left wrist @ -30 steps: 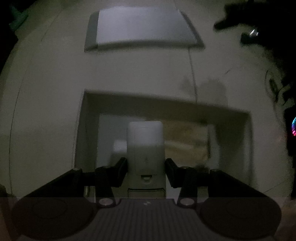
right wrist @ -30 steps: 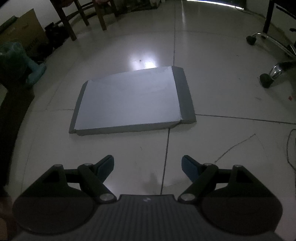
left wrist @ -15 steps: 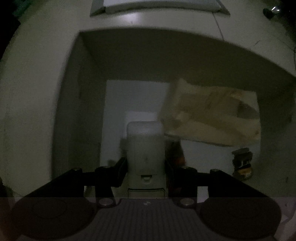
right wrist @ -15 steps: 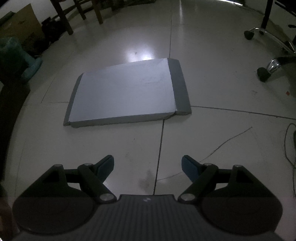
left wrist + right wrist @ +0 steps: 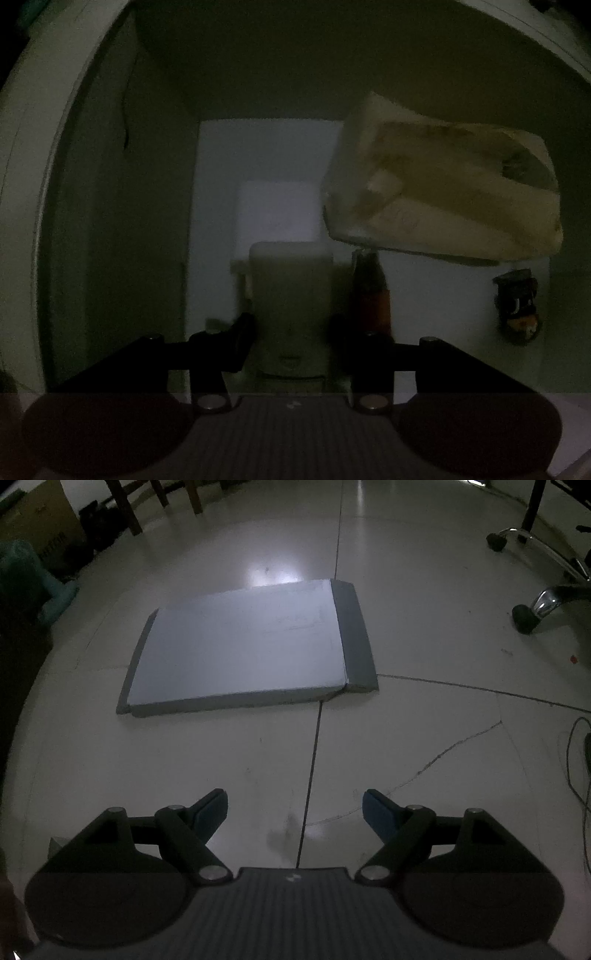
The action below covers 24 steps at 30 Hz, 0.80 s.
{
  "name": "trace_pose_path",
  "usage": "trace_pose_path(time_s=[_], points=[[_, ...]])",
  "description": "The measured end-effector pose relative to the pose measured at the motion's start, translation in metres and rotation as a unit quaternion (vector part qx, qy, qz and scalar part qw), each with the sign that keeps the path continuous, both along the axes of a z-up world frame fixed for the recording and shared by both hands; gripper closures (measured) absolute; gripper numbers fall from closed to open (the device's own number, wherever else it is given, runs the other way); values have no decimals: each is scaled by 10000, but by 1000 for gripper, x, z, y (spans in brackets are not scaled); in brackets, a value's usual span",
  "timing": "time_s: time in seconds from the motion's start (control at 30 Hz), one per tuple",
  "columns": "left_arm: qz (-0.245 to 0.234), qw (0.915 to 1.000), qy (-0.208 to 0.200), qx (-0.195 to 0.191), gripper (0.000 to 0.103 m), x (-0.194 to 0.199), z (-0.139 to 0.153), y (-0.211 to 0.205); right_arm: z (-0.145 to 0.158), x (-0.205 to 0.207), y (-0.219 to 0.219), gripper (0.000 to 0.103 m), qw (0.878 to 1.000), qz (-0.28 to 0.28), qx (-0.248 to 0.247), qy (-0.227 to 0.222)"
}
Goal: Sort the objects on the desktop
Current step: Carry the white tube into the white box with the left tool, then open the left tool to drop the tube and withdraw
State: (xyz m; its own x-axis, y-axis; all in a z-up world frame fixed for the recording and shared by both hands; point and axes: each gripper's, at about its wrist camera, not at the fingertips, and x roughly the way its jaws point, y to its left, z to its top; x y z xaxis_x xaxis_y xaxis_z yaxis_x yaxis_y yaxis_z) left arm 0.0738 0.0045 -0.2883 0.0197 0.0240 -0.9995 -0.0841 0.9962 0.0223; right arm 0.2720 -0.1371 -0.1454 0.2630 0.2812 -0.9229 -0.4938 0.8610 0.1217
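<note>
Now that you've dropped the left gripper deep into the box, still pinching the white case near its floor, release; right gripper idles spread.

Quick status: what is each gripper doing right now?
Left gripper: shut on a white case, down inside the box.
Right gripper: open, holding nothing, above the floor.
</note>
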Motion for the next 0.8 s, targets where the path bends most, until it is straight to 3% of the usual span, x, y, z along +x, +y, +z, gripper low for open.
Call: trace_pose_path(time_s=[0.1,0.17,0.23,0.4,0.53,0.67,0.8], points=[[-85,9999,-115,17,56,-1,8,-1,-1,-2,1,20,10000,22,1,-12],[-195,9996,-203,45,47,0,18,-1,-2,-2,1,20,10000,15,-17,33],[-331,9991,-264,69,47,2,30,-1,-3,-1,3,20,10000,-6,8,69],[-807,9956,-468,-38,40,8,84,-2,4,6,6,20,9998,-53,82,171],[-1069,9900,-921,31,16,24,144,-7,17,16,4,20,9988,-298,323,207],[-848,9820,-1674,196,1,48,200,11,33,20,5,20,9986,-346,410,5],[-195,9775,-2090,228,0,96,214,40,54,14,8,20,9987,-206,335,-315]])
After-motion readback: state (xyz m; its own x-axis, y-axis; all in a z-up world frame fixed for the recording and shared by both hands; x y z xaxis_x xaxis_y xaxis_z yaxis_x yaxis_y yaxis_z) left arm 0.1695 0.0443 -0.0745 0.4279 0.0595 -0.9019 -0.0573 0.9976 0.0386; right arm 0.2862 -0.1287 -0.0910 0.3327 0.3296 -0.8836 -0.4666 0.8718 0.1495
